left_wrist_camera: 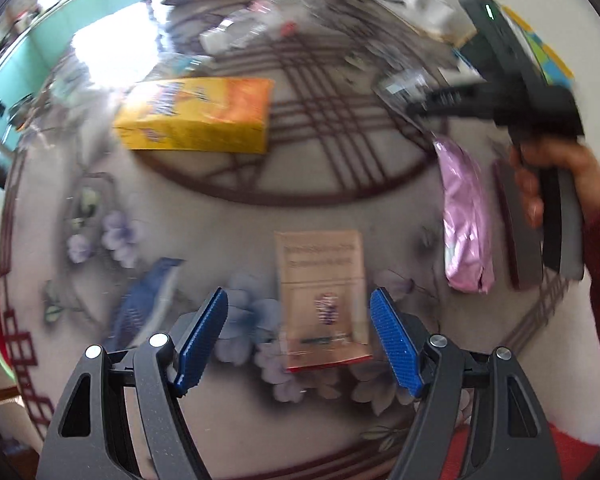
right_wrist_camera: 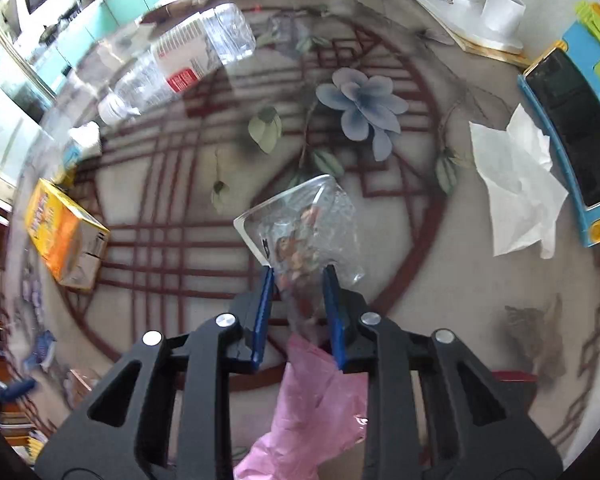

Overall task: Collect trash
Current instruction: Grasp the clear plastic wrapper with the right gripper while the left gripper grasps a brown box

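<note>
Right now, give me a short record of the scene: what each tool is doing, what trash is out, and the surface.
left tool: open, over a tan cigarette pack
right tool: shut on a clear plastic wrapper; pink bag hangs below it
other trash: orange box, plastic bottle, white tissue, pink packet
surface: round table with a floral and red lattice pattern

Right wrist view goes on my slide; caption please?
Right gripper pinches a clear plastic wrapper above the patterned table, with a pink bag below.
</note>
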Available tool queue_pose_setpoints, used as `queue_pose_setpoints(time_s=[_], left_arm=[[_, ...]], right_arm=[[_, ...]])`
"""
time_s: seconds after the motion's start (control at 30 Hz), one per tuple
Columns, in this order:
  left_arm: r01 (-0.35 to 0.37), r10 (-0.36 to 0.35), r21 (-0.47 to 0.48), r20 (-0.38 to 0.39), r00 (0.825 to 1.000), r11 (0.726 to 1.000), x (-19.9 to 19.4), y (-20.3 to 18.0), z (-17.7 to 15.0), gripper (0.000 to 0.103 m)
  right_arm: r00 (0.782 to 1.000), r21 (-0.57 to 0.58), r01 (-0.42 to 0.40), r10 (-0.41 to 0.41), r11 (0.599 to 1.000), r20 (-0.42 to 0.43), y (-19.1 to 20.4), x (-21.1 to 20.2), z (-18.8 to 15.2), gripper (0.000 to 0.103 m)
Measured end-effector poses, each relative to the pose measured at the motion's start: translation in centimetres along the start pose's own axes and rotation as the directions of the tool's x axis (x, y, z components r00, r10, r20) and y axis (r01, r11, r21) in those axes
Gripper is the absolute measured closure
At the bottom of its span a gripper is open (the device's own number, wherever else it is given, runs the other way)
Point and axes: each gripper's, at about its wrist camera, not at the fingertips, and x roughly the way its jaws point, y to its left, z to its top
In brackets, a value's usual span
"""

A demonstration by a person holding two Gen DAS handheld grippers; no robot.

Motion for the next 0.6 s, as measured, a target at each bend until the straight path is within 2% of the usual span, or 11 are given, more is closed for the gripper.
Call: queue_pose_setpoints(time_s=[0.03, 0.13, 0.2, 0.23, 0.37, 0.43, 0.5, 0.6], left_arm=[[0.001, -0.001, 0.006, -0.015, 1.0, 1.0, 0.6, -0.5, -0.1, 0.033], [0.042, -0.042, -0.007, -0.068, 0.997, 0.999, 2.3, -1.2, -0.4, 0.042], [0.053, -0.053, 0.0, -0.085, 0.995, 0.999, 3.0, -1.5, -0.6, 0.049], [0.054, -0.053, 0.005, -0.083, 0.995, 0.999, 3.2, -1.5, -0.7, 0.049], [0.037, -0.038, -0.027, -0.03, 0.999, 0.999, 2.0, -0.6, -0.4, 0.052], [0.025, -0.021, -0.08, 0.039, 0.999, 0.996, -0.2, 0.6, 0.1, 0.053], [-0.011, 0.022, -0.107, 0.1, 0.995, 0.994, -2.2, 1.7, 0.7, 0.053], [-0.078, 0.103, -0.141, 0.176, 0.979, 0.987, -5.4, 3.3, 1.5, 0.053]], right_arm=[[1.0, -0.001, -0.019, 0.019, 1.0, 0.015, 0.0, -0.4, 0.0, 0.081], [0.997, -0.009, -0.057, 0.058, 0.998, 0.053, 0.5, -1.9, 0.2, 0.081], [0.993, -0.012, -0.091, 0.092, 0.996, 0.07, 0.9, -2.9, 0.3, 0.081], [0.992, -0.011, -0.103, 0.103, 0.995, 0.076, 1.0, -3.2, 0.3, 0.081], [0.98, -0.002, -0.161, 0.16, 0.987, 0.114, 2.2, -5.0, 0.5, 0.081], [0.975, -0.008, -0.18, 0.179, 0.984, 0.129, 3.0, -5.7, 0.7, 0.081], [0.973, -0.019, -0.193, 0.194, 0.981, 0.129, 3.6, -5.9, 0.5, 0.081], [0.969, -0.054, -0.208, 0.213, 0.977, 0.123, 5.2, -6.3, 0.3, 0.081]])
